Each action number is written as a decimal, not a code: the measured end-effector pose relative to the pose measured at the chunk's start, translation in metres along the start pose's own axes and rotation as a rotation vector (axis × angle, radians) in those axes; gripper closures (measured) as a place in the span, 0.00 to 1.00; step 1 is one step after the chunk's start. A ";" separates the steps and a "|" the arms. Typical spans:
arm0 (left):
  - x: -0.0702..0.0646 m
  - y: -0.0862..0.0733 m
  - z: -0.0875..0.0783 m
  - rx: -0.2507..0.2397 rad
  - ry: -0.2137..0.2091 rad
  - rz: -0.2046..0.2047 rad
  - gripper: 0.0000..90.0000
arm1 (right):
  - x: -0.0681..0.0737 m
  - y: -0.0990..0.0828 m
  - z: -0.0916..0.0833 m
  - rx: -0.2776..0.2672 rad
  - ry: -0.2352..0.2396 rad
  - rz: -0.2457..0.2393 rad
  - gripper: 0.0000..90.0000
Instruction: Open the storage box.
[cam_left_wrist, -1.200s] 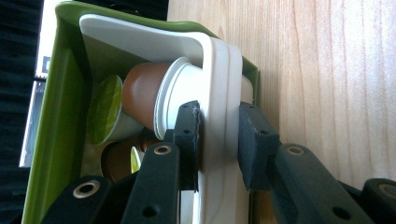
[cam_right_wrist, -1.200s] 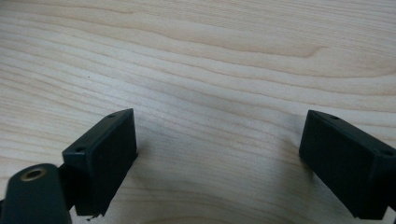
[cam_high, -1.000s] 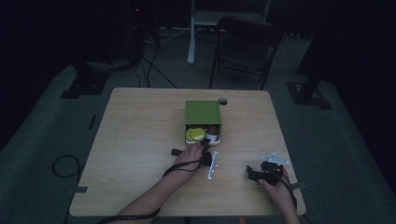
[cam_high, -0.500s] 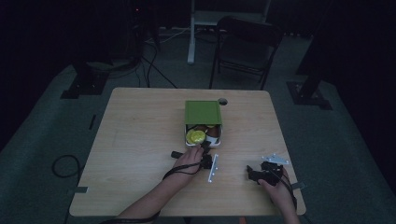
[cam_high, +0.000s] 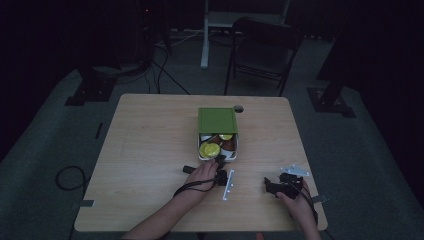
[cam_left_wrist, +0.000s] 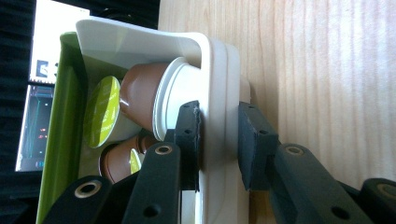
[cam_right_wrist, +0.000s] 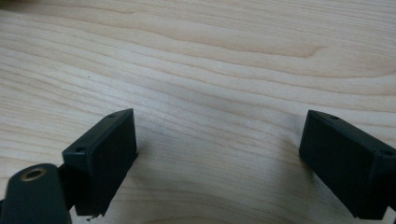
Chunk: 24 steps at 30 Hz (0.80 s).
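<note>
I find little changed over the last second: my left tool (cam_left_wrist: 218, 140) remains clamped on the white tray's near wall (cam_left_wrist: 217, 93), mid-desk (cam_high: 150, 130); right tool (cam_right_wrist: 224, 158) wide, idle.

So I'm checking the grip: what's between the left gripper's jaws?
The white tray's rim wall is between the left gripper's jaws, one inside by the capsules, seen in the left gripper view.

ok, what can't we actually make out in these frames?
- Capsule count: in the left gripper view the green lid and the left gripper, shut on the white box wall, cover part of the box.
- Capsule labels: high view, too dark and small.
- Right gripper: its own view has open jaws over bare table; body cut off at the bottom.
</note>
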<state>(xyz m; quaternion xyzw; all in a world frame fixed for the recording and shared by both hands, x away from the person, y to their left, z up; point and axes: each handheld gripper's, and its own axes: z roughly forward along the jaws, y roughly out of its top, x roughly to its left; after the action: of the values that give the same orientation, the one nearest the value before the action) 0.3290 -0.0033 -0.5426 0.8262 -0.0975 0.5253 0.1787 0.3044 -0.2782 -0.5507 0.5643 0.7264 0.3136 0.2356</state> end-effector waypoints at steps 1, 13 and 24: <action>0.000 0.000 -0.001 0.003 -0.001 0.003 0.81 | 0.000 0.000 0.000 0.000 0.000 0.000 0.12; -0.006 0.006 -0.013 0.002 -0.012 0.005 0.81 | 0.000 0.000 0.000 0.000 0.000 0.000 0.12; -0.013 0.009 -0.022 0.006 -0.026 0.007 0.82 | 0.000 0.000 0.000 -0.001 0.000 -0.001 0.12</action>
<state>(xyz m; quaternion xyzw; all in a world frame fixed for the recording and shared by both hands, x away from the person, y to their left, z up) 0.3022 -0.0032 -0.5443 0.8333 -0.1012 0.5153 0.1730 0.3044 -0.2782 -0.5507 0.5640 0.7265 0.3137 0.2358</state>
